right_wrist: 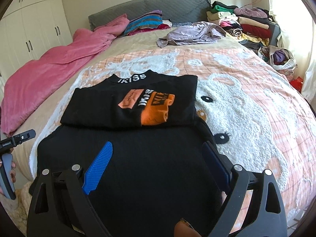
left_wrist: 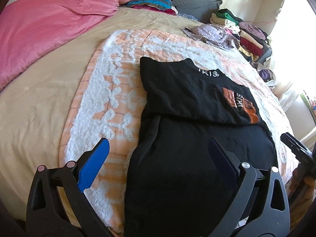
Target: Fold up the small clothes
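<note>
Nearest the lens, the left gripper [left_wrist: 158,154] is hovering with its fingers [left_wrist: 94,164] spread wide and holding nothing, one ribbed blue pad over the blanket and the other over the black cloth. The right gripper [right_wrist: 160,156] is likewise hanging with its fingers [right_wrist: 98,165] wide apart and empty, both over the lower part of the black sweater [right_wrist: 126,142]. The sweater is lying flat near the foot edge of the bed [left_wrist: 39,102], on a fuzzy peach and white blanket [right_wrist: 246,102] showing a white bear face with black eyes. Its upper part is lying folded down over the lower part, and its sides are tucked into a rectangle. White letters on the collar are reading "IKISS" [right_wrist: 132,78], and an orange and peach knitted patch [right_wrist: 152,106] on the chest is carrying the same letters turned sideways, plus black writing too distorted to read. The knit is looking soft and matte. A pink quilt [left_wrist: 45,25] is lying crumpled along the left side of the bed, a striped pillow [right_wrist: 144,22] is sitting at the grey quilted headboard [right_wrist: 150,6], and a rumpled lilac garment [right_wrist: 189,33] is lying near the far right corner beside stacked folded clothes [right_wrist: 243,21]. White wardrobe doors [right_wrist: 31,29] are standing at left.
</note>
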Motion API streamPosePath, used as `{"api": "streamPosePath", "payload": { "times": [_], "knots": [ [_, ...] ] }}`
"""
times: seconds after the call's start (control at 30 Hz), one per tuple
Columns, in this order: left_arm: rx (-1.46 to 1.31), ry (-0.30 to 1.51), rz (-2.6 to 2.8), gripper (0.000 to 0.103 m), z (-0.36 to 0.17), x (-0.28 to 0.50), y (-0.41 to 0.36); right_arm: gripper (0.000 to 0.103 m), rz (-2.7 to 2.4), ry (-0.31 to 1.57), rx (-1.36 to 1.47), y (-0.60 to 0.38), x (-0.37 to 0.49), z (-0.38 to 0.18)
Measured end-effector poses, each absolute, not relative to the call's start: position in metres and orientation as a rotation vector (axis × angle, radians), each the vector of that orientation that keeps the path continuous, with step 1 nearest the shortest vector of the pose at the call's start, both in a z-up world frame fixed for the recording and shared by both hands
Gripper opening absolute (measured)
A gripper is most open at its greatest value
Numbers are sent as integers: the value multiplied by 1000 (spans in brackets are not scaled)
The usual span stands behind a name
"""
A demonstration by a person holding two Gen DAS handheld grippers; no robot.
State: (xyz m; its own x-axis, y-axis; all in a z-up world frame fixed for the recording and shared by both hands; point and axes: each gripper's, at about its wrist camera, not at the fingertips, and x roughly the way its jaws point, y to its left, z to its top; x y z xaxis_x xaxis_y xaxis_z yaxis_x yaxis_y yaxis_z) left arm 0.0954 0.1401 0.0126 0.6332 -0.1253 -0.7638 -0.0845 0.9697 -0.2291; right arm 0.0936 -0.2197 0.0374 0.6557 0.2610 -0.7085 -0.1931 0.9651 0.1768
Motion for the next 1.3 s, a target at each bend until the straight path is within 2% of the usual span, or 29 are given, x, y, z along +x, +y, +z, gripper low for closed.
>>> {"api": "streamPosePath", "payload": {
  "times": [0.83, 1.1, 1.3],
  "knots": [
    [-281, 989, -9, 93, -27, 24, 150, 91, 257, 876, 89, -246, 43, 13],
    [-312, 1021, -29, 73, -36, 8, 151, 91, 268, 884, 89, -250, 32, 9],
    [-295, 1041, -27, 67, -41, 0, 147, 91, 275, 910, 86, -253, 23, 0]
  ]
}}
